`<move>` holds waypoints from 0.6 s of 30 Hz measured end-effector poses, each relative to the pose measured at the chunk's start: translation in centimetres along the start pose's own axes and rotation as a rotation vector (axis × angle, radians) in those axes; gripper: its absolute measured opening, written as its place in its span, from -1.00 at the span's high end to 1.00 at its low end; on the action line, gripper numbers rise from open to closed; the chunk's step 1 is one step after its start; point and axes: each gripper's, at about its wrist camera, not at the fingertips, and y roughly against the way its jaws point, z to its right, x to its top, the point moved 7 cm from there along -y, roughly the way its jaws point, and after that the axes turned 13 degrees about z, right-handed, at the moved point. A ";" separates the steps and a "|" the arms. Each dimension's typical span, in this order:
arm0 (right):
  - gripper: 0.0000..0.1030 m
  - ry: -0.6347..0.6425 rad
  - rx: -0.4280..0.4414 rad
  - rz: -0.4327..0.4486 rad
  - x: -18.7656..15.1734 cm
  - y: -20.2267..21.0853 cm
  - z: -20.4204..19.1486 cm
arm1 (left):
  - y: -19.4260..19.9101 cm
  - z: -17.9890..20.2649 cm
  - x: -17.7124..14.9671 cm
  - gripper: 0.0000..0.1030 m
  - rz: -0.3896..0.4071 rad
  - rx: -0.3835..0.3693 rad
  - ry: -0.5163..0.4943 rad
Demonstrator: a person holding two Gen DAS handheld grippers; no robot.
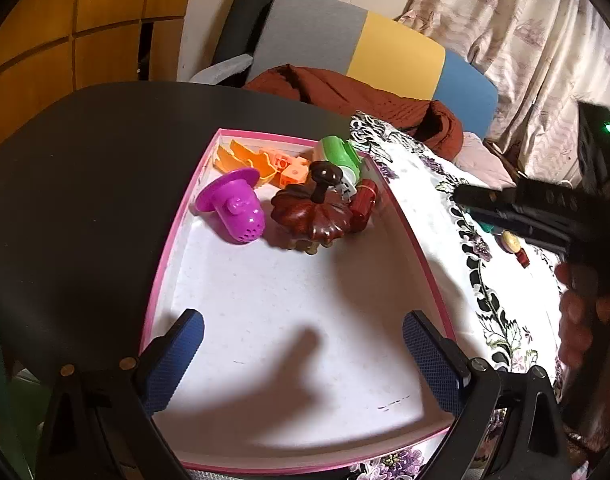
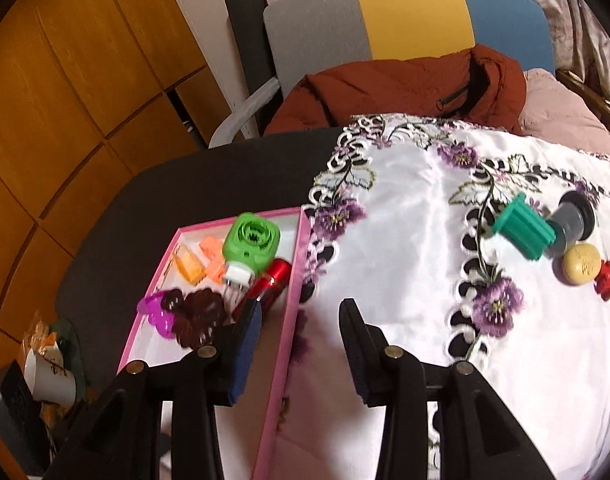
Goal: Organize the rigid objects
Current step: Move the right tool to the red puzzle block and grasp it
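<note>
A pink-rimmed white box (image 1: pixel 177 224) (image 2: pixel 293 280) sits on the dark table. At its far end lie a purple strainer (image 1: pixel 237 206) (image 2: pixel 161 314), a dark red wooden pumpkin piece (image 1: pixel 311 216) (image 2: pixel 201 312), orange plastic pieces (image 1: pixel 265 162) (image 2: pixel 197 260), a green-and-white plug device (image 1: pixel 339 154) (image 2: pixel 251 242) and a red cylinder (image 1: pixel 365 200) (image 2: pixel 275 278). My left gripper (image 1: pixel 303 354) is open and empty over the box's near half. My right gripper (image 2: pixel 301 340) is open and empty over the box's right wall. On the cloth lie a teal ribbed part (image 2: pixel 523 226), a grey-black knob (image 2: pixel 573 218), a tan disc (image 2: pixel 581 266) and a small red piece (image 2: pixel 605 278).
A white embroidered cloth (image 2: pixel 405 220) (image 1: pixel 425 216) covers the table's right part. A chair with a rust jacket (image 2: pixel 405 84) stands behind the table. A paper cup (image 2: pixel 51 376) and clutter sit at the lower left. The right gripper body (image 1: pixel 545 208) shows in the left wrist view.
</note>
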 end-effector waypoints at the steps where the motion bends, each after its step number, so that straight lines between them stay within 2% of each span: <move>1: 0.21 0.002 0.004 -0.009 -0.4 0.1 0.1 | 0.0 -0.1 0.1 -0.96 0.000 0.007 0.003; 10: 0.21 0.043 -0.025 -0.054 -3.4 0.4 1.1 | 0.1 -0.2 -0.1 -0.99 -0.018 0.016 0.024; 15: 0.21 0.067 -0.068 -0.087 -4.5 0.8 2.8 | 0.3 0.9 -0.4 -1.00 -0.022 -0.005 -0.007; 18: 0.21 0.060 -0.091 -0.098 -4.9 1.2 4.1 | 0.4 2.1 -0.6 -1.00 -0.027 -0.043 -0.022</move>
